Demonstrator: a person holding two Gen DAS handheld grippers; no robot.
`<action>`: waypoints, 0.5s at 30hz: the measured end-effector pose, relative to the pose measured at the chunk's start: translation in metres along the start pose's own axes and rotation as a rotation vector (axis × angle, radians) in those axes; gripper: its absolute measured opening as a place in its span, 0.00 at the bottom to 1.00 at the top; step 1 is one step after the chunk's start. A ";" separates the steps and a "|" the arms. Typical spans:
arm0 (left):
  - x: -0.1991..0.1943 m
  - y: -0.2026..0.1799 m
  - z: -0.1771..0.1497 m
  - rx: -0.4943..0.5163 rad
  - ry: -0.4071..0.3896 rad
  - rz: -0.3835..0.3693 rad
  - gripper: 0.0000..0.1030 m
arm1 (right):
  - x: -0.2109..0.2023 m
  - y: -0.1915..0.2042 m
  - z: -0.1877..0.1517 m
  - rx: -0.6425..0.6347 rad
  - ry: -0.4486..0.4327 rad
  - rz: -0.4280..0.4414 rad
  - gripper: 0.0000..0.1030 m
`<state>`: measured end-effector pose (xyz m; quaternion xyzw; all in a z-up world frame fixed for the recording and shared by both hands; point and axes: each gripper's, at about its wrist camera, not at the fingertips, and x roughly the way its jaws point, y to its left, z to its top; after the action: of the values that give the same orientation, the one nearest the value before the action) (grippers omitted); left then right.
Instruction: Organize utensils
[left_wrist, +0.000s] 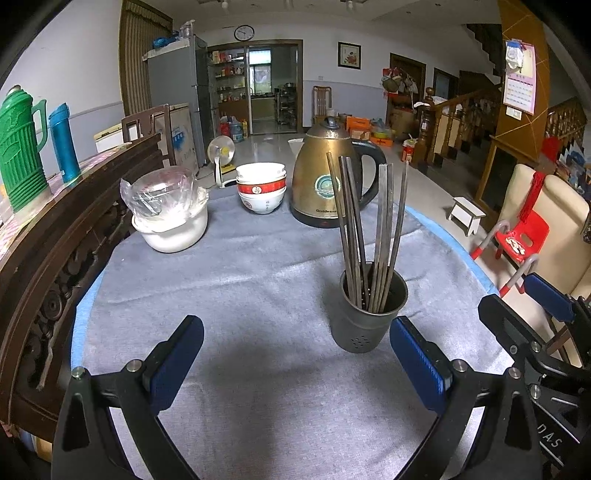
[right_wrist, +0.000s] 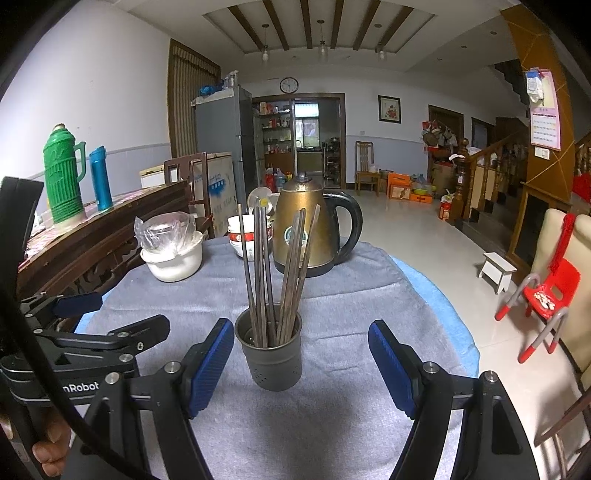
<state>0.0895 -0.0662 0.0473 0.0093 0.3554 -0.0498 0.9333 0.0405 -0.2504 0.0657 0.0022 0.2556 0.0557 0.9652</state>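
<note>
Left wrist view: left tongs spread wide, holding nothing, over the grey-clothed bench. Metal holder with chopsticks standing upright in it (about eight) sits just beyond the right pad. Kettle, stacked bowls at the far edge.

Right wrist view: right tongs spread, empty; holder between the pads, untouched.

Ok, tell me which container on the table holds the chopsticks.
The dark metal holder nearest the grippers; the stacked bowls and plastic-covered white pot hold none.
</note>
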 end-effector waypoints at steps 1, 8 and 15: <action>0.000 0.000 0.000 -0.001 0.000 0.001 0.98 | 0.000 0.000 0.000 0.001 0.000 0.000 0.76; 0.002 -0.001 0.001 0.003 0.003 -0.002 0.98 | 0.004 -0.002 0.000 0.004 0.006 0.000 0.76; 0.005 -0.002 0.003 0.017 0.002 0.005 0.98 | 0.006 -0.004 0.000 0.004 0.010 -0.001 0.76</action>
<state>0.0951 -0.0691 0.0467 0.0180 0.3561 -0.0504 0.9329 0.0459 -0.2534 0.0624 0.0039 0.2607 0.0544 0.9639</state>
